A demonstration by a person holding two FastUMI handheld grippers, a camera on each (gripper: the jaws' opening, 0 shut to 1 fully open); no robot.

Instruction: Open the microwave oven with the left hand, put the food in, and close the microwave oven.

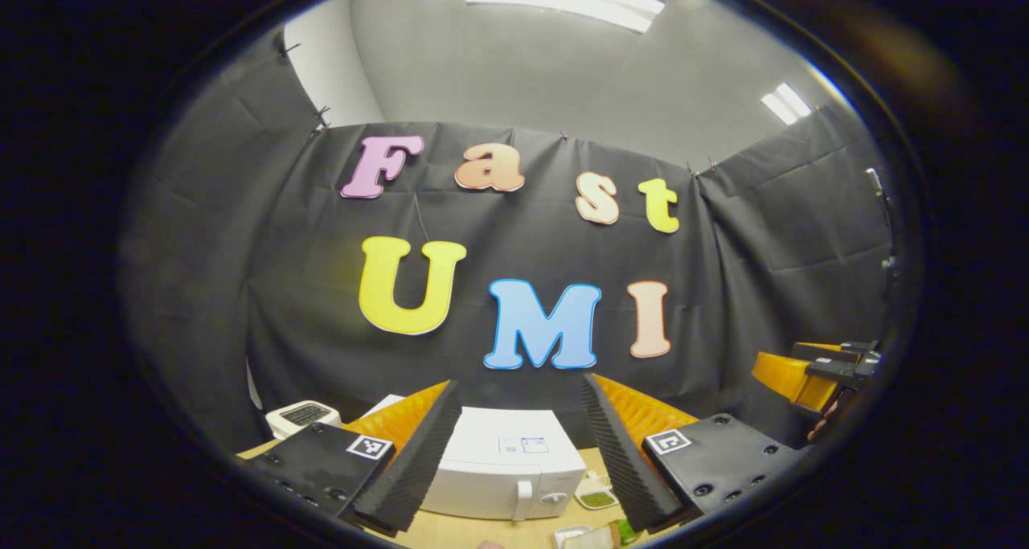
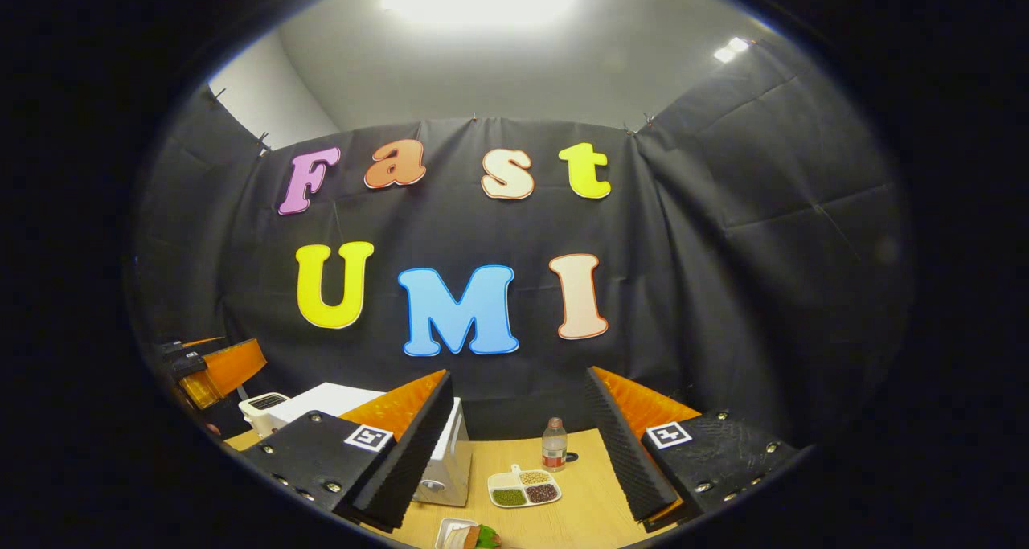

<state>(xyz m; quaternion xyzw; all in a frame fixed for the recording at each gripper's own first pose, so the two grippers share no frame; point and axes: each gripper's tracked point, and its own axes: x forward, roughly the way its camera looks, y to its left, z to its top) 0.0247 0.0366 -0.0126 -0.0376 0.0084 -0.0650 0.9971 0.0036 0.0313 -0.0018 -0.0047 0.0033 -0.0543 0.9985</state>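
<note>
**Both grippers raised, microwave shut on the table**

Nearest in the left gripper view: left gripper (image 1: 521,452), jaws standing wide apart, nothing between them. Framed in that gap, the white microwave (image 1: 502,473) sits on a light wooden table (image 1: 482,529), door closed, handle and a round knob at its right front. Just left of it stands a small white appliance (image 1: 299,416) with a dark top panel.

Right of the microwave lies a white divided dish (image 2: 524,486) with three compartments holding green, pale and dark grains. Behind the dish, a small clear bottle (image 2: 554,444) with a red label stands upright, apart from it. At the table's near edge rests the food (image 2: 470,535): a white tray with something tan and green on it, too cropped to identify. It is well apart from the microwave, outside it.

Right gripper (image 2: 518,452) also hangs open, jaws spread, holding nothing, and shows again at the far right edge of the left gripper view.

Room: black cloth wall (image 2: 723,251) on three sides, clipped along the top; grey ceiling (image 1: 522,67) with bright rectangular light panels.
</note>
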